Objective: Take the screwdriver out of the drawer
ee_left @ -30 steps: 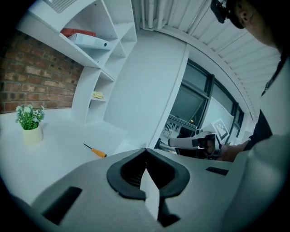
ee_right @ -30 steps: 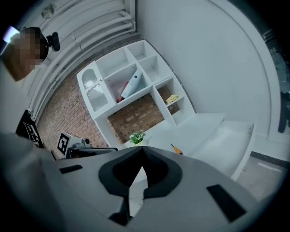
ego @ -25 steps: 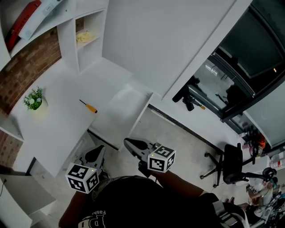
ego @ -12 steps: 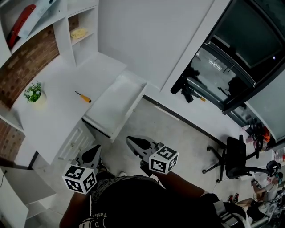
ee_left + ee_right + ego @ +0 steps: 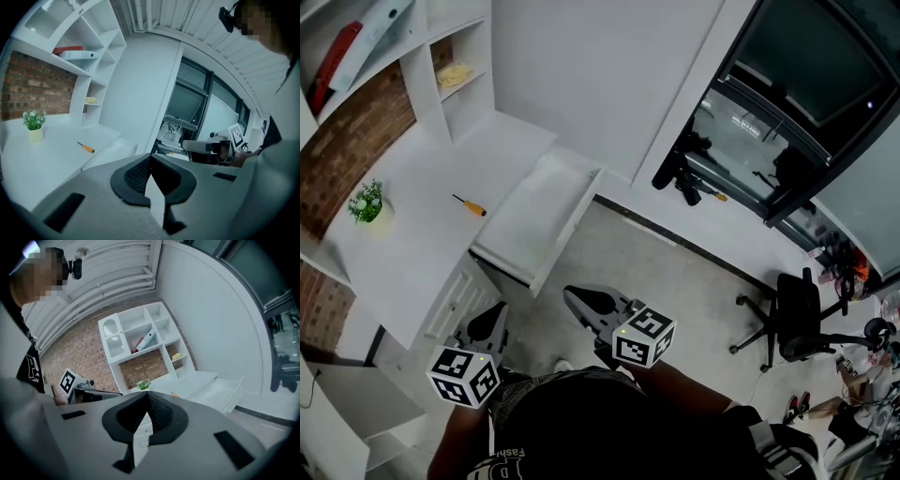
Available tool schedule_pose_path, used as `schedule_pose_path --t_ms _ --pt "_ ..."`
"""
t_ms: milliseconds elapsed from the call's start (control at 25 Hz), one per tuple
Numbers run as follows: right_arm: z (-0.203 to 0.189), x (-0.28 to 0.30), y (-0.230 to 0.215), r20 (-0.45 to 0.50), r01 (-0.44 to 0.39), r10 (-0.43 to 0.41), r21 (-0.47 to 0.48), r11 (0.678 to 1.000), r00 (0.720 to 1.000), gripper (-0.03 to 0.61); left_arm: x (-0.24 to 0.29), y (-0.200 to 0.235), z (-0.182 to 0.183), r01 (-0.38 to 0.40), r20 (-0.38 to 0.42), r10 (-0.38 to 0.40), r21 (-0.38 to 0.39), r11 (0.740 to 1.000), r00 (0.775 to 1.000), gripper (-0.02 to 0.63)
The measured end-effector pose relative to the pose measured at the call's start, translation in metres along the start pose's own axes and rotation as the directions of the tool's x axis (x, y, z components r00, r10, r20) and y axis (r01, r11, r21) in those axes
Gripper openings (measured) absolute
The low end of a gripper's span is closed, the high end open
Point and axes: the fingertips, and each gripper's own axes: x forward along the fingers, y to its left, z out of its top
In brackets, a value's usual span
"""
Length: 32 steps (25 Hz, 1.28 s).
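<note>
- The screwdriver lies flat on the white desk, orange handle towards the drawer and well clear of its rim. It's out of the drawer, so the task looks done.
- The drawer hangs wide open over the floor, and its tray looks bare from up here.
- The left gripper is held low by the person's body, well back from the desk. Its own view shows the black pads pressed tip to tip with nothing between them.
- The right gripper is the same: jaws closed on nothing and pointing towards the desk from a distance.
- Watch that screwdriver, because a round handle on a smooth top can roll. A knock to the desk could send it towards the front edge or back into the open tray.
- The drawer is the bigger worry. It juts into the walkway at leg height, so a careless step forward could bump it or jar the desk.
- If a gripper goes back to push the drawer shut, a hard shove could also shake the screwdriver loose.
- On writing there's little to report. The dark shirt shows part of a word, "Fash", at the bottom of the head view, with the rest cut off.
- The cubes on both grippers carry black-and-white square markers but no words. Nothing on the shelves is legible.
</note>
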Motion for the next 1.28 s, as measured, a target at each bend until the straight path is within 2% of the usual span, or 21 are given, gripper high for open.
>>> schedule_pose_path --t_ms 280,720,960,1280 --pt "0.001 0.010 0.008 0.037 0.076 -0.076 0.018 0.997 0.996 0.005 -0.010 0.005 0.010 0.074 -0.018 -0.073 0.034 0.997 0.997 0.015" --pt "-0.008 0.029 0.030 0.051 0.161 -0.162 0.027 0.987 0.985 0.005 -0.026 0.030 0.006 0.144 -0.069 -0.140 0.048 0.988 0.988 0.015" --pt "-0.024 0.044 0.033 0.004 0.202 -0.202 0.035 0.979 0.979 0.005 -0.030 0.043 0.002 0.168 -0.079 -0.165 0.030 0.985 0.983 0.015" --pt "-0.041 0.059 0.040 -0.038 0.216 -0.215 0.050 0.975 0.976 0.005 -0.038 0.065 0.000 0.152 -0.081 -0.151 0.009 0.988 0.985 0.015"
